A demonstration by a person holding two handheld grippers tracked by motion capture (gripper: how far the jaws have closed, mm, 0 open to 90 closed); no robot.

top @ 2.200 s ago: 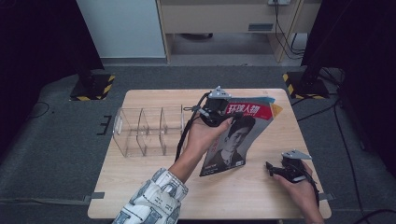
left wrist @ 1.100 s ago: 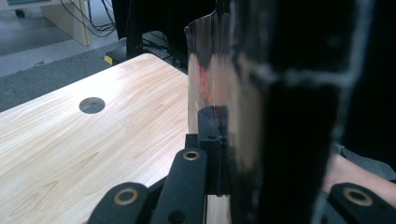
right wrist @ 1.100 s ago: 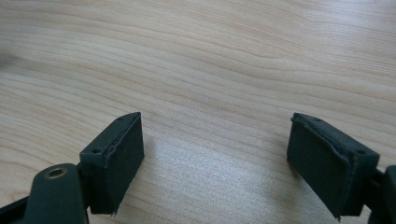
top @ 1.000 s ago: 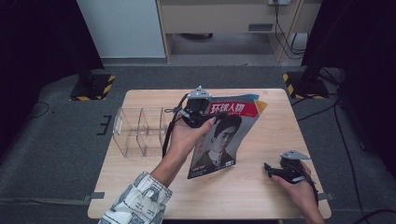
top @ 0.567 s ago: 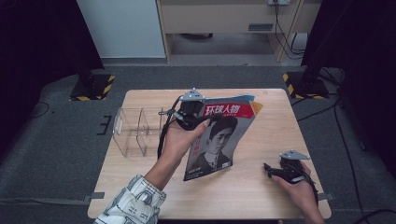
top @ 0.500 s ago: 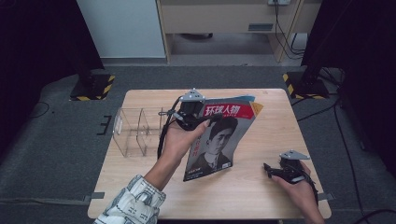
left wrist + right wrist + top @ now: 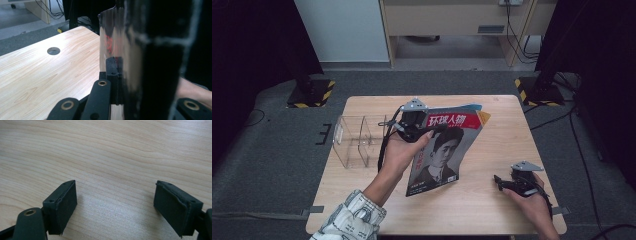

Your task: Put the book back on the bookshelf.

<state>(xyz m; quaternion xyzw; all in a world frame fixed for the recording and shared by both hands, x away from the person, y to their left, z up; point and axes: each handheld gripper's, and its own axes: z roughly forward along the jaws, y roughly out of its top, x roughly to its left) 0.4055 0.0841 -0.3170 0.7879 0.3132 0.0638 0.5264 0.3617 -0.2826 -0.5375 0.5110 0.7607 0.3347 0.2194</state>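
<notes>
High view first: left tool clamped tight on the top left corner of a magazine, cover up, red title band at the top, portrait below. Magazine lifted and tilted over the middle of the wooden surface, lower edge down near the wood, just right of a clear plastic organizer standing at the left side. Peeking out behind the magazine's top right corner, a blue and orange edge of more printed matter. Over to the left gripper view: glossy cover pinched between the black pads, a round cable hole in the wood farther off. Right tool down low at the near right corner, well apart from the magazine. Right gripper view: pads spread wide, nothing between them but bare wood grain.
</notes>
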